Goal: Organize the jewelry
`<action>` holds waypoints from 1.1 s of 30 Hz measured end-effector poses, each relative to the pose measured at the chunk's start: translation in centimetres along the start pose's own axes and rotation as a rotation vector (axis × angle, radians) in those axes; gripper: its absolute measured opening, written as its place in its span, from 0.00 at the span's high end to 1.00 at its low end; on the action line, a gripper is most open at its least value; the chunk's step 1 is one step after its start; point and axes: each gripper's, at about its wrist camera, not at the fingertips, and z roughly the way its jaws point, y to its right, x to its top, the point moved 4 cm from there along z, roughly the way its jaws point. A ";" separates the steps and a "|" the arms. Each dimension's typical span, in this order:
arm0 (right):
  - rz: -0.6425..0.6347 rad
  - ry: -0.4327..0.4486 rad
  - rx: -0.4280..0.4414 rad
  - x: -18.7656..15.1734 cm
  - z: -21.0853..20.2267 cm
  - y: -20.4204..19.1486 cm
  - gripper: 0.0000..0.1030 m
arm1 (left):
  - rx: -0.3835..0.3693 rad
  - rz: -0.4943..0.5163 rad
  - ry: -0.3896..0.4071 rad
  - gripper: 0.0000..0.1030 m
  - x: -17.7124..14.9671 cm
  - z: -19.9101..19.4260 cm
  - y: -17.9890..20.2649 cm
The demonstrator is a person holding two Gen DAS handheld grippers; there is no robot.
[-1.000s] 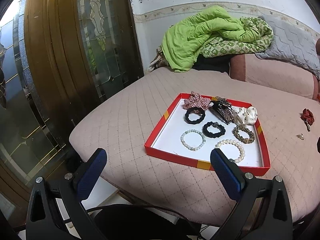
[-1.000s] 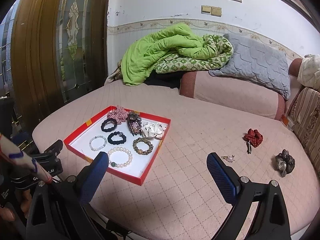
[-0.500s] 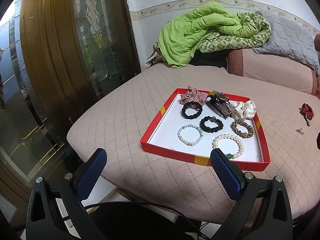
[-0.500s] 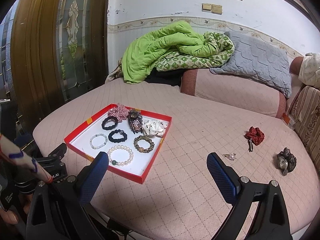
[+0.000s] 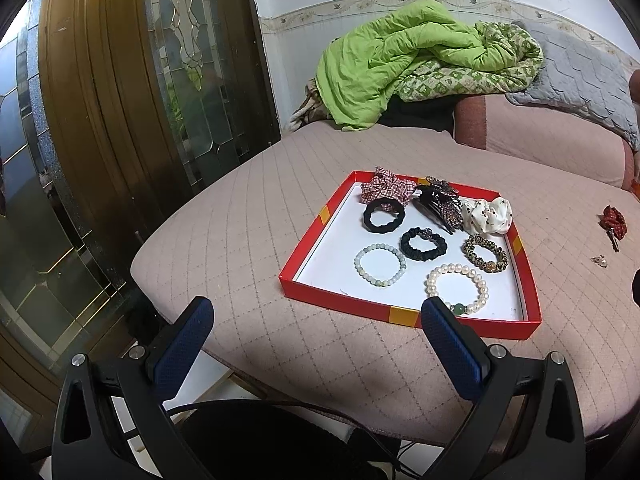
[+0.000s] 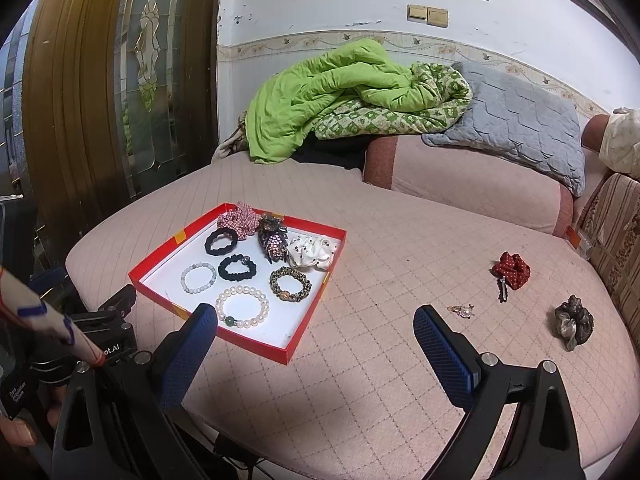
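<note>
Left gripper [image 5: 316,314]: jaws wide apart, empty, hovering at bed [image 5: 240,216] edge. Red tray [image 5: 404,314] just ahead of jaws, toward right jaw; bracelets and hair ties laid in rows inside, likely sorted already. Pearl bracelet [image 5: 457,288] nearest right jaw, white beads, one green bead.

Right gripper [image 6: 316,326]: jaws wide apart, empty. Small brooch [image 6: 461,310] just beyond right jaw; red scrunchie [image 6: 512,270] and dark scrunchie [image 6: 573,321] farther right, loose on bed, probably next for tray.

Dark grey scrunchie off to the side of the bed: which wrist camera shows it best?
The right wrist view. The dark grey scrunchie lies there in full on the pink bedspread, past the red scrunchie. The left wrist view does not show it; its frame ends near the red scrunchie.
</note>
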 end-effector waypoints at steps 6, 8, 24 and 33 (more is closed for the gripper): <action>0.000 -0.006 0.000 -0.2 0.2 0.0 0.03 | 0.000 0.005 -0.003 0.00 -0.1 0.1 -0.1; 0.002 -0.010 0.002 -0.2 0.3 0.1 0.03 | 0.001 0.003 -0.003 0.00 -0.1 0.1 -0.1; 0.004 -0.015 0.002 -0.2 0.4 0.1 0.03 | -0.001 0.003 -0.008 0.00 -0.4 0.4 -0.3; 0.004 -0.017 0.002 -0.3 0.4 0.1 0.03 | -0.002 0.003 -0.010 0.00 -0.5 0.5 -0.3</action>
